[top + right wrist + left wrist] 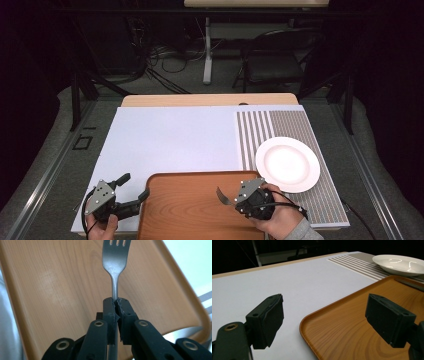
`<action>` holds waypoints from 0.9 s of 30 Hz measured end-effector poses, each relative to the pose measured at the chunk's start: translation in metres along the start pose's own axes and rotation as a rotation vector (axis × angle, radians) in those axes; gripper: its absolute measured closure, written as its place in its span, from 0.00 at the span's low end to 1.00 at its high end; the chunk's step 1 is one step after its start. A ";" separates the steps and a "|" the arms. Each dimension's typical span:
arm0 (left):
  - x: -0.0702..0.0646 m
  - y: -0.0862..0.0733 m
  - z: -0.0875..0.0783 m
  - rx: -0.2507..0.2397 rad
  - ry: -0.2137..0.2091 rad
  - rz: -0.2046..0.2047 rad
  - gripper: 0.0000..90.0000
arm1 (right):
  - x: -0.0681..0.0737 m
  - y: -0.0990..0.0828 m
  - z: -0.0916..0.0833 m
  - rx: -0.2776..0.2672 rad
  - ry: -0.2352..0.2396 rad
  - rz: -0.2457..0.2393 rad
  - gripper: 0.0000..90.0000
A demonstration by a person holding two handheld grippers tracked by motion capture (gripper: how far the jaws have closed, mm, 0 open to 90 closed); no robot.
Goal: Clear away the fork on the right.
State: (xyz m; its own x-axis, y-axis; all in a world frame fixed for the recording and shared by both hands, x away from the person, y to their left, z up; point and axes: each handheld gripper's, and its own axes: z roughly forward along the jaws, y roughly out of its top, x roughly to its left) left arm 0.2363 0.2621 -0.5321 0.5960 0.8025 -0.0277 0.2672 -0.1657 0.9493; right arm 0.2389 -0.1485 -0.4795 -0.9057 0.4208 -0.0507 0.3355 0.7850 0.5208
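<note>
Right gripper [116,305]: clamped on fork [115,262] handle, tines over wooden tray [195,205], likely for setting down.
Left gripper [324,320]: jaws apart at tray corner, empty.

Probably lab: floor cables [165,62], dark frame [80,95]
</note>
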 end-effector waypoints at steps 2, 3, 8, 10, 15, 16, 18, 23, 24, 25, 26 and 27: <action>0.000 0.000 0.000 -0.003 0.000 -0.001 0.17 | 0.000 0.000 0.001 0.002 0.002 0.000 0.95; 0.000 0.000 0.000 -0.003 -0.001 0.000 0.17 | 0.002 0.002 0.002 0.005 -0.001 0.009 0.95; 0.000 0.000 0.000 0.001 -0.002 0.000 0.17 | 0.004 0.004 0.008 0.015 0.001 0.003 0.95; 0.000 0.000 0.000 -0.002 -0.001 -0.001 0.17 | 0.005 0.004 0.011 0.025 0.004 0.012 0.95; 0.000 0.000 0.001 -0.001 -0.003 -0.003 0.17 | 0.006 0.005 0.021 0.047 0.008 0.020 0.95; 0.000 0.000 0.001 0.003 -0.002 -0.002 0.17 | 0.006 0.005 0.021 0.047 0.008 0.020 0.95; 0.000 0.000 0.001 0.001 -0.003 -0.002 0.17 | 0.008 0.006 0.027 0.060 0.010 0.016 0.95; 0.000 0.000 0.001 0.002 -0.007 -0.004 0.17 | 0.011 0.008 0.037 0.075 0.013 0.012 0.95; 0.000 0.000 0.001 0.002 -0.007 -0.004 0.17 | 0.011 0.008 0.038 0.079 0.012 0.015 0.95; 0.000 0.000 0.001 0.002 -0.007 -0.004 0.17 | 0.011 0.008 0.038 0.079 0.012 0.015 0.95; 0.000 -0.001 0.002 0.000 -0.005 -0.004 0.17 | 0.012 0.009 0.043 0.082 0.013 0.012 0.95; 0.000 -0.001 0.002 0.000 -0.005 -0.004 0.17 | 0.012 0.009 0.043 0.082 0.013 0.012 0.95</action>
State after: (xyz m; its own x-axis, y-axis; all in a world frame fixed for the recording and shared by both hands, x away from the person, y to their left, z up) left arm 0.2374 0.2612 -0.5331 0.5987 0.8003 -0.0329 0.2695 -0.1626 0.9492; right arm 0.2422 -0.1176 -0.5119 -0.9047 0.4248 -0.0338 0.3658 0.8148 0.4498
